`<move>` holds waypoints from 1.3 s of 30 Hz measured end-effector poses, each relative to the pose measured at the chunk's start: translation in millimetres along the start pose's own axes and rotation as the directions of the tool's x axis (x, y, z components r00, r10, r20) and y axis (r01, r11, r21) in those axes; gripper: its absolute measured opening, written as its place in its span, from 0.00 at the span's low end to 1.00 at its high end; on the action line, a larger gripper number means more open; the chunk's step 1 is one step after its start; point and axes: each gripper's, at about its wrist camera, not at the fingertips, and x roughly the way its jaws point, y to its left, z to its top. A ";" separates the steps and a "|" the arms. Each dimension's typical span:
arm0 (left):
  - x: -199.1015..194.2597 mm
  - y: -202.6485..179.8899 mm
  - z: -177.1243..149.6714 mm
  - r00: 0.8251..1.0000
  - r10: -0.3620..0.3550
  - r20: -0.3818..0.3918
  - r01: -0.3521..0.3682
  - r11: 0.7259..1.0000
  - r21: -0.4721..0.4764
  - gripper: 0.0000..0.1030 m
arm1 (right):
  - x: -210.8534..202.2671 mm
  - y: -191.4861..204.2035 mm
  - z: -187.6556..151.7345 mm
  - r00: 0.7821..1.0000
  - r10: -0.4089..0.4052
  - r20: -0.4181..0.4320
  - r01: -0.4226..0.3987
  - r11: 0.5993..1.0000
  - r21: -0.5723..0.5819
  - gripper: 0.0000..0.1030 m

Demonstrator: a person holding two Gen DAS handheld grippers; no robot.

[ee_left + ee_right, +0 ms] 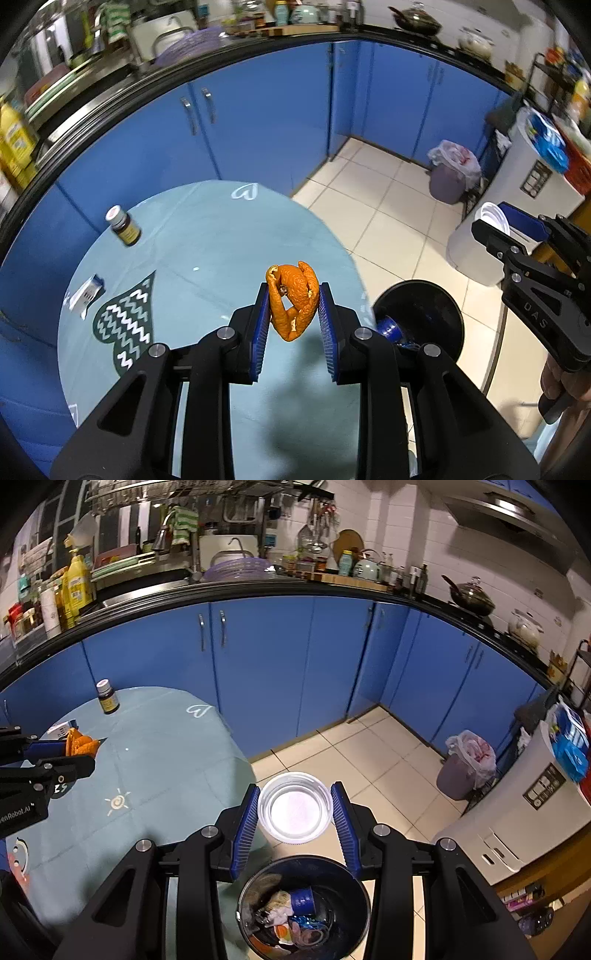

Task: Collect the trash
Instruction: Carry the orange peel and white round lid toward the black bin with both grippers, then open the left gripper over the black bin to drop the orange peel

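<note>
Item 1: left gripper (pixel 293 308). Closed on a curled orange peel (pixel 293 301), pinched between the blue pads (pixel 260 332) near their tips. The peel hangs clear above the round table (pixel 207 236), lifted off the cloth, judged ready for carrying to the bin.

Item 2: right gripper (pixel 295 812). Closed around a clear plastic lid (pixel 294 808), held flat by its rim, one pad on each side. It hangs past the table edge with floor tiles behind it.

Item 3: black trash bin (pixel 304 904). Directly below and just short of the right gripper's tips, on the floor beside the table edge. Already holds a blue cap, wrappers and scraps. Mouth open and unobstructed; the lid looks to need only a small pull back before release.

Item 4: remaining on the table. A small dark bottle (pixel 123 229), far ahead and to the left of the left gripper; a small carton (pixel 86 293) nearer on the left. Both well apart from the peel.

Item 5: clearance. To the left gripper's right, the table rim curves away and the bin sits just beyond it. The right gripper occupies that side, so crowding over the bin is the likely risk.
</note>
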 end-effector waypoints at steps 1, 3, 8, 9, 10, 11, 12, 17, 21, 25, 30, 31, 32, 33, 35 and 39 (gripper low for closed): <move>-0.1 -4.8 0.4 1.000 -0.004 0.001 0.004 1.000 0.010 0.26 | -1.3 -3.4 -1.7 1.000 -0.004 -0.001 0.004 1.000 0.005 0.38; -0.7 -16.1 1.9 1.000 -0.015 0.003 0.015 0.999 0.031 0.26 | -3.2 -8.0 -4.6 1.000 -0.012 -0.002 0.012 1.000 0.012 0.38; -2.1 -41.3 4.1 0.999 -0.040 0.008 0.039 0.996 0.075 0.26 | -6.1 -20.0 -11.9 1.000 -0.026 -0.006 0.026 0.999 0.028 0.38; -1.9 -45.5 4.8 0.999 -0.043 0.008 0.042 0.996 0.083 0.26 | -6.0 -22.8 -13.4 1.000 -0.030 -0.008 0.031 0.999 0.033 0.38; -1.7 -49.4 5.1 0.999 -0.047 0.007 0.047 0.995 0.091 0.26 | -6.1 -25.0 -14.8 0.999 -0.034 -0.010 0.034 0.999 0.037 0.38; -1.3 -55.0 5.6 0.999 -0.053 0.006 0.052 0.994 0.101 0.26 | -5.9 -28.4 -16.5 0.999 -0.039 -0.013 0.040 0.998 0.044 0.38; -1.1 -58.0 5.9 0.998 -0.055 0.005 0.054 0.993 0.107 0.26 | -5.8 -30.7 -18.0 0.999 -0.040 -0.017 0.041 0.998 0.049 0.38; 1.5 -76.6 8.1 0.997 -0.073 0.000 0.072 0.987 0.141 0.26 | -5.4 -45.3 -26.3 0.998 -0.058 -0.033 0.060 0.996 0.070 0.38; 4.8 -92.2 9.4 0.996 -0.089 -0.008 0.089 0.982 0.167 0.26 | -5.6 -59.1 -32.2 0.997 -0.069 -0.044 0.073 0.993 0.094 0.38; 8.3 -106.0 9.6 0.995 -0.103 -0.019 0.105 0.976 0.189 0.26 | -5.9 -69.8 -37.3 0.996 -0.075 -0.051 0.081 0.991 0.111 0.38; 12.7 -122.6 9.7 0.992 -0.123 -0.034 0.128 0.969 0.213 0.26 | -5.0 -78.3 -42.4 0.995 -0.081 -0.057 0.088 0.988 0.129 0.38; 13.1 -124.6 9.9 0.991 -0.125 -0.036 0.130 0.968 0.216 0.26 | -4.3 -79.2 -43.3 0.995 -0.082 -0.059 0.089 0.987 0.132 0.38; 13.8 -126.5 9.9 0.991 -0.126 -0.037 0.131 0.967 0.221 0.26 | -4.0 -79.5 -43.7 0.995 -0.083 -0.061 0.090 0.987 0.134 0.38; 14.8 -128.8 10.5 0.991 -0.129 -0.039 0.135 0.965 0.225 0.26 | -3.4 -81.2 -44.2 0.994 -0.084 -0.063 0.092 0.986 0.137 0.38; 15.7 -132.7 11.5 0.990 -0.135 -0.041 0.141 0.962 0.232 0.26 | -3.0 -84.0 -45.9 0.994 -0.086 -0.066 0.094 0.985 0.143 0.38; 16.6 -137.4 13.6 0.988 -0.148 -0.040 0.153 0.959 0.240 0.28 | -1.3 -88.7 -46.5 0.994 -0.090 -0.069 0.100 0.983 0.156 0.38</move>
